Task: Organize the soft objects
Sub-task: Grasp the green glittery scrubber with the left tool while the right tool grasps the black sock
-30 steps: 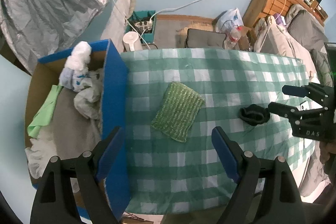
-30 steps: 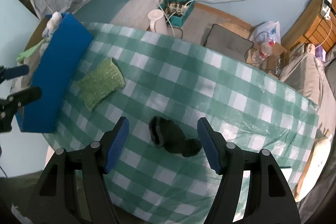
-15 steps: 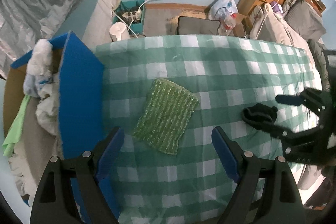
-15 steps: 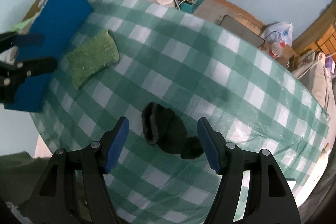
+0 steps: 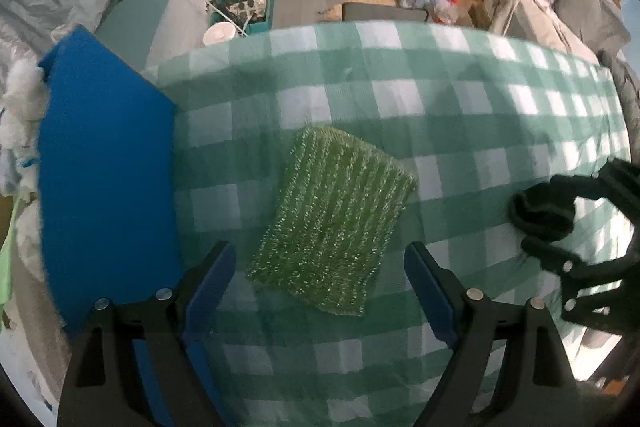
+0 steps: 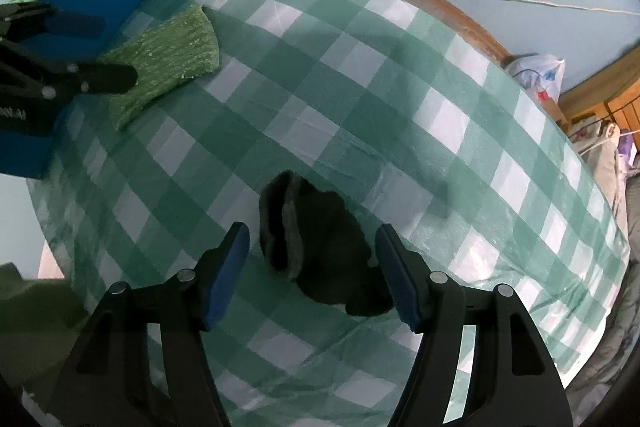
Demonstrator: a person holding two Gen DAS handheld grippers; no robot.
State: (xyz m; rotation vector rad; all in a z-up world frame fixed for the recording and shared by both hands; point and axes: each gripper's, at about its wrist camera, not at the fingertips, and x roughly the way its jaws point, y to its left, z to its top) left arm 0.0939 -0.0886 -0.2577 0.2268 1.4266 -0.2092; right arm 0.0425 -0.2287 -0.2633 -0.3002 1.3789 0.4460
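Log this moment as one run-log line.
left tool: open over green scrubber | right tool: closing around dark sock, no contact seen | blue box: beside scrubber

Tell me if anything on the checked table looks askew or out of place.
Only mildly. The green scrubbing pad lies skewed to the checks, and the dark sock is crumpled in a heap. Both lie loose on the tablecloth, outside the blue box.

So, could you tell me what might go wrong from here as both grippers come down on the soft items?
The right gripper is closing astride the dark sock; its pads could also pinch the loose checked tablecloth.

The left gripper, open, straddles the green scrubber, which lies askew, so it may catch only a corner.
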